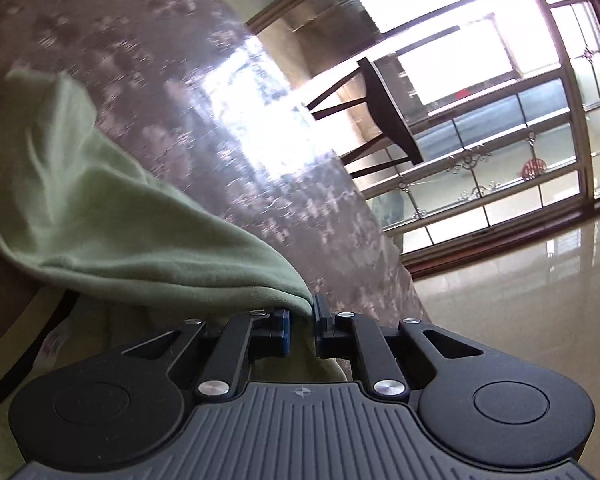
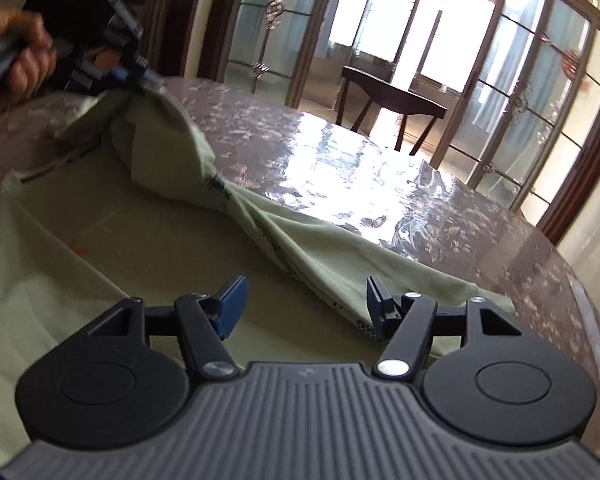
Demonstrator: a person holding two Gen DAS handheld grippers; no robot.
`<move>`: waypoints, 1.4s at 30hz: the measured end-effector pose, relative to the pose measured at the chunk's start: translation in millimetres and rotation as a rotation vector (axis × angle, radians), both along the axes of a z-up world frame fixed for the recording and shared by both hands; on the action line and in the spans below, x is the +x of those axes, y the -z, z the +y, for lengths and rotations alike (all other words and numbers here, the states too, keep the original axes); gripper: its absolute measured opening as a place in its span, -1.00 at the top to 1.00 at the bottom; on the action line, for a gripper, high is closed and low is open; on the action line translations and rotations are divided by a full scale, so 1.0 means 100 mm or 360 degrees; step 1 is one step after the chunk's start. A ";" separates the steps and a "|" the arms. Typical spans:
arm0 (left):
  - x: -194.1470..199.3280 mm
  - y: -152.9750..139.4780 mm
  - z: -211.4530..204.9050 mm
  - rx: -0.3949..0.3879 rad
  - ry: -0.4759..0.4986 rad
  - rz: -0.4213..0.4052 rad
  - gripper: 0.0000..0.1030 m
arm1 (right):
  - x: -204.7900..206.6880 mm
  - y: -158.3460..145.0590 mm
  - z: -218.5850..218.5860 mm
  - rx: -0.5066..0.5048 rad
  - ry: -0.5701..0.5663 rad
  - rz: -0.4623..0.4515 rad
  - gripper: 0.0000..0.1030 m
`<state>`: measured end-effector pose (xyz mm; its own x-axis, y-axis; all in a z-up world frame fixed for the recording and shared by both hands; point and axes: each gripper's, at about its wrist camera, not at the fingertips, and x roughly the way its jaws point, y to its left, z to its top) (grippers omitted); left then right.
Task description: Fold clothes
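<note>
The left gripper [image 1: 303, 320] is pinching a bit of the pale green garment [image 1: 100, 216] right between its blue-padded tips, jaws nearly together with just the fabric wedged in the gap. From the right wrist view you can see that same gripper up in the top-left corner, with a person's hand [image 2: 22, 56] wrapping around its handle, and the cloth is being held up off the table there so it's draping down in a long fold. The rest of the garment is lying spread out on the glossy, marbled brown table [image 2: 440, 208], mostly on the near side, with a lifted ridge of fabric running diagonally from the left gripper down toward the right one. There's some small dark print showing on the cloth along that ridge, too blurry to make out. The right gripper [image 2: 303, 304] is hanging just above the flat part of the garment with its jaws wide apart, holding nothing; its right finger is sitting close beside the cloth's edge, and I can't tell if it's actually touching. Beyond the table there's a dark wooden chair [image 2: 396, 96] standing by the big glass doors [image 2: 540, 92], with bright light glaring off the tabletop.
</note>
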<state>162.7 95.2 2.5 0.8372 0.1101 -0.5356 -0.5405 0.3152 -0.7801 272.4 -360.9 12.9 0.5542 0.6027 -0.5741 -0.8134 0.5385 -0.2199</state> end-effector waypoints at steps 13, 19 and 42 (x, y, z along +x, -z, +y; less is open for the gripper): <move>0.59 -0.35 0.23 0.0179 0.0051 0.0003 0.80 | 0.51 0.19 0.16 -0.0352 -0.0016 -0.0198 -0.24; 0.91 -0.54 0.32 0.0254 0.0072 -0.0027 0.80 | 0.68 0.36 0.28 -0.0489 -0.0066 -0.0260 0.28; 1.18 -0.74 0.60 0.0325 0.0028 -0.0054 0.80 | 1.76 0.49 1.19 -0.0652 -0.0141 -0.0520 0.93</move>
<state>281.0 154.8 76.4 0.8573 0.1987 -0.4750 -0.5079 0.4776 -0.7169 448.4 -242.3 -36.5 0.7006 0.4180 -0.5784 -0.7059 0.2876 -0.6473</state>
